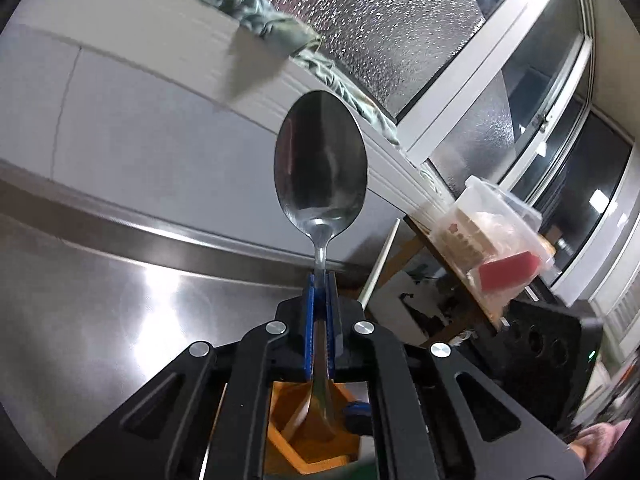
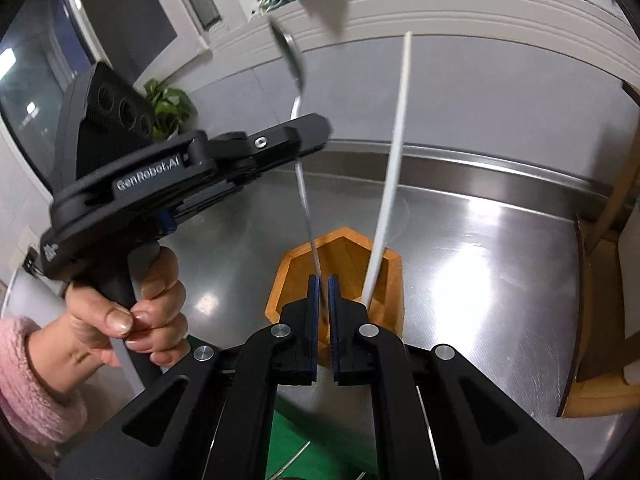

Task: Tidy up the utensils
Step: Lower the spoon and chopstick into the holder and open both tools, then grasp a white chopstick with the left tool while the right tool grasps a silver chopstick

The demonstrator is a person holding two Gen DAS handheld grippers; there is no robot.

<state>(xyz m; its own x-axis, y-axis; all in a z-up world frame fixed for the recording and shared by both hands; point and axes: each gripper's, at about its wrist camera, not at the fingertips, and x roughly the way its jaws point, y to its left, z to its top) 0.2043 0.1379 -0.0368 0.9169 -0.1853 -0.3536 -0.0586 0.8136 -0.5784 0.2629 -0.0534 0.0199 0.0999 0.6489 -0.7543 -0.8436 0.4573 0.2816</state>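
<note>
At the centre of the left wrist view, the spoon (image 1: pixel 320 164) stands bowl-up, its neck pinched between the blue pads of the left gripper (image 1: pixel 320 280), which is clenched on it. The handle runs down between the fingers toward the wooden hexagonal holder (image 1: pixel 320 456) at the bottom of the frame. In the right wrist view the same spoon crosses the upper middle, blurred, with its handle end reaching down to the holder's (image 2: pixel 288 268) rim just ahead of the right gripper (image 2: pixel 323 280). That gripper has its jaws nearly together with a thin gap; whether the handle tip lies inside that gap I cannot tell. A white stick (image 2: pixel 390 184) leans in the holder, rising to the upper centre.

The spoon looks like polished steel: stiff, fairly light and slippery, with most weight in the bowl. Held at the narrow neck it could pivot or slide, so a firm pinch across the flat of the handle seems safest. The holder sits on a steel counter (image 2: pixel 480 248) and may skid if nudged.
</note>
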